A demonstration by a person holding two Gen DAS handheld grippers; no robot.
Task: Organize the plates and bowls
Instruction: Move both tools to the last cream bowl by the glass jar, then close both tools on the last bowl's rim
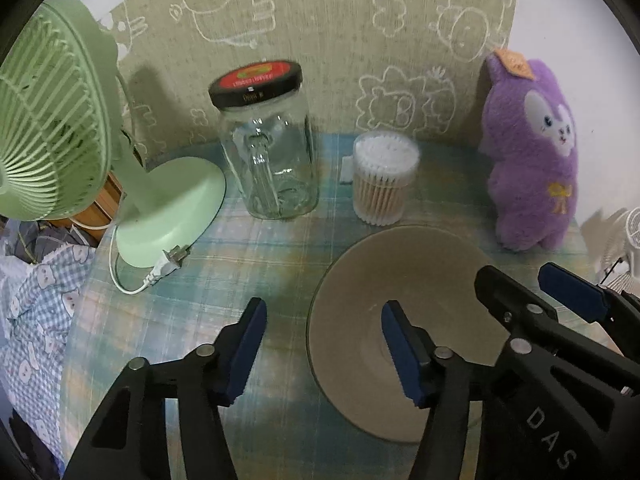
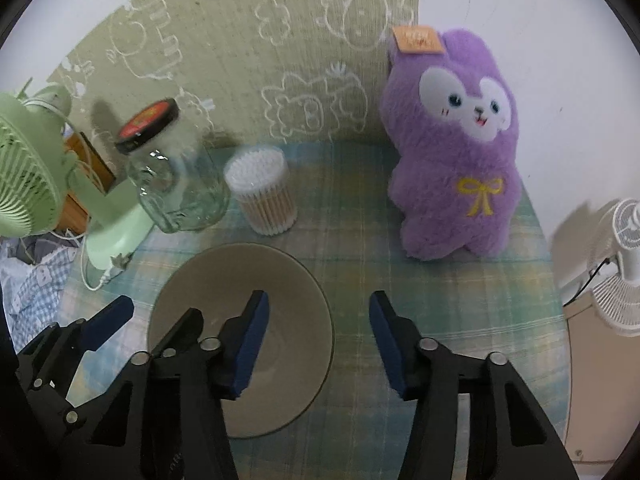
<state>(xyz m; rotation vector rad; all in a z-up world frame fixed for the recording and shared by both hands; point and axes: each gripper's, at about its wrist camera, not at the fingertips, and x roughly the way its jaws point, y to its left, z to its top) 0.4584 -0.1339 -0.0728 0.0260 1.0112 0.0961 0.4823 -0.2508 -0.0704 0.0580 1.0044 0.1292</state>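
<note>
A beige plate lies flat on the plaid tablecloth; it also shows in the right wrist view. My left gripper is open and empty, its right finger above the plate's left part and its left finger over bare cloth. My right gripper is open and empty, its left finger above the plate's right part. In the left wrist view the right gripper enters from the right over the plate's rim. In the right wrist view the left gripper enters from the left.
Behind the plate stand a glass jar with a black lid, a tub of cotton swabs, a green desk fan with its plug on the cloth, and a purple plush toy. A white fan stands off the table's right edge.
</note>
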